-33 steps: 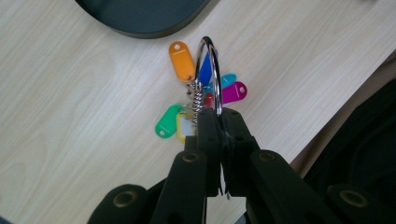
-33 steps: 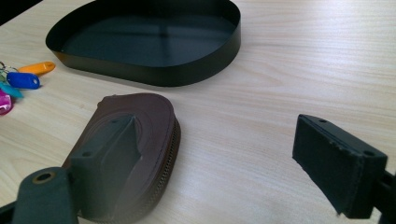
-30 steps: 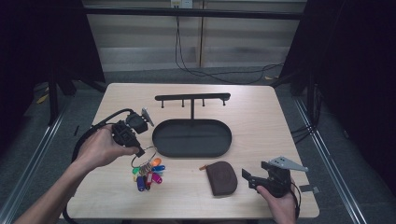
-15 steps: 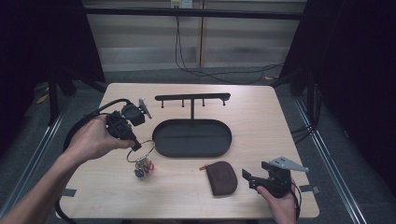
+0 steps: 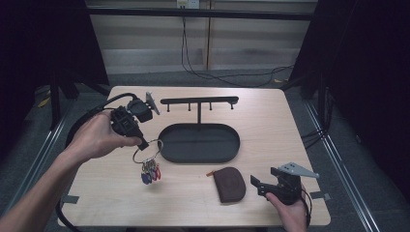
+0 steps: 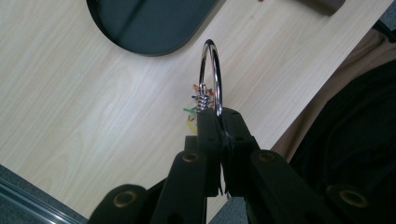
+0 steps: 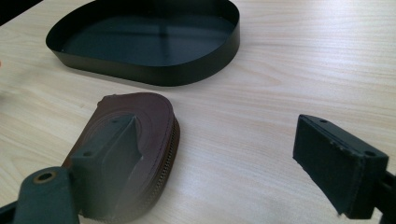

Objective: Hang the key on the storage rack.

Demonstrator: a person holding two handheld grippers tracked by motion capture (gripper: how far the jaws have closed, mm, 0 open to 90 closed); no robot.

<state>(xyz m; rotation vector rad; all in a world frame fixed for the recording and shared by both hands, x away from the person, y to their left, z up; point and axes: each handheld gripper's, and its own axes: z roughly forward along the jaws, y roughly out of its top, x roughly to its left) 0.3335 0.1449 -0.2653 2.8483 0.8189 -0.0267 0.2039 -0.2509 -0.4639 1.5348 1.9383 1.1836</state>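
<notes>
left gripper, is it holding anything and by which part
Yes: the left gripper is shut on the key ring, pinching the metal ring itself; the coloured keys hang below.

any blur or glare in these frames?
High view: dim, dark surround, soft overall. Left gripper view: glare streak on the key ring, the tags below it blurred. Right gripper view: near jaw and coin pouch soft; tray sharper.

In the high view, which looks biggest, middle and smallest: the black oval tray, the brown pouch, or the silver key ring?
1. Black oval metal tray, clearly largest.
2. Brown leather zip pouch, middle.
3. Silver metal key ring, smallest, hanging from the left gripper with colourful tags below it.

All three sit at a similar distance from the camera, so the order is sure.
</notes>
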